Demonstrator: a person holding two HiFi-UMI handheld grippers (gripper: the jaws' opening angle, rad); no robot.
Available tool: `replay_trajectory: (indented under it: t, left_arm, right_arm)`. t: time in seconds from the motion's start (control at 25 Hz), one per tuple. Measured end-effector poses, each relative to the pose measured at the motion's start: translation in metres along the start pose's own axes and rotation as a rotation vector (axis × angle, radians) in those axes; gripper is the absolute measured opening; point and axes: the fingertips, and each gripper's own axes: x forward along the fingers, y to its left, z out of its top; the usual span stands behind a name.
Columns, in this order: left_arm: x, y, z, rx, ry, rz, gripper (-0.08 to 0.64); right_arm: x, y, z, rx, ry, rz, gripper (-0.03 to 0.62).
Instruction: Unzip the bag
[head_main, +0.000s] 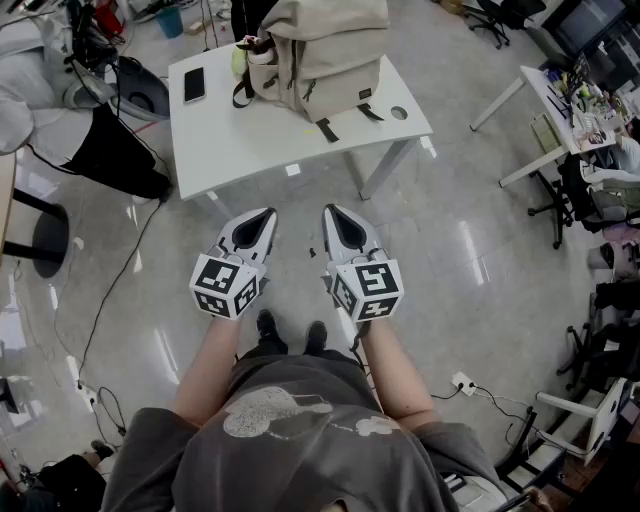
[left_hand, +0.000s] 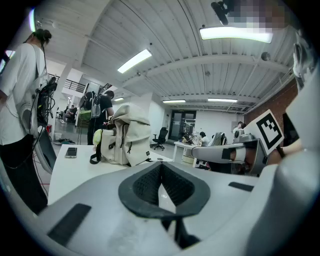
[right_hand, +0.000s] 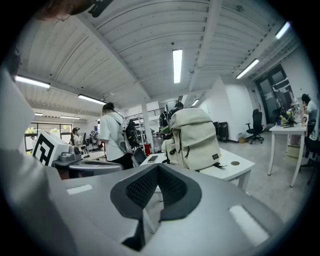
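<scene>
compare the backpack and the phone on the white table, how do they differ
Look: the backpack is beige and bulky with dark straps; the phone is dark, small and thin.
Pose: the backpack stands upright; the phone lies flat.
Place: in the head view the backpack sits at the far middle of the white table, the phone near its left edge.
Shared: both rest on that table, apart from each other.

The head view's top edge is cutting off the backpack (head_main: 320, 50), which is showing too small to tell whether it is zipped, and is hiding part of the far edge of the table (head_main: 260, 140).
</scene>
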Motion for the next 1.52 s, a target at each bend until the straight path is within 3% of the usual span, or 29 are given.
replay_trajectory:
  t: [0.68,0.88,1.08,1.28,1.52]
  left_arm:
    - [-0.010,0.017,0.003,-0.013,-0.021,-0.062,0.003]
    - [-0.017,0.031,0.011,0.021,-0.021,-0.097,0.003]
    - [-0.025,0.059,0.007,-0.008,-0.019,-0.105,0.003]
    - [-0.010,0.068,0.001,-0.017,-0.003,-0.110,0.003]
    - [0.026,0.072,-0.003,-0.027,-0.006,-0.120,0.003]
  right_arm:
    - [0.004,0.011,0.002,0.009,-0.034,-0.078,-0.001]
    - [0.022,0.023,0.000,0.025,-0.033,-0.111,0.000]
    - [0.034,0.033,-0.001,0.044,-0.055,-0.167,0.000]
    - [0.032,0.019,-0.011,0.065,-0.032,-0.221,0.000]
    - [0.046,-0.031,-0.008,0.097,-0.065,-0.277,0.000]
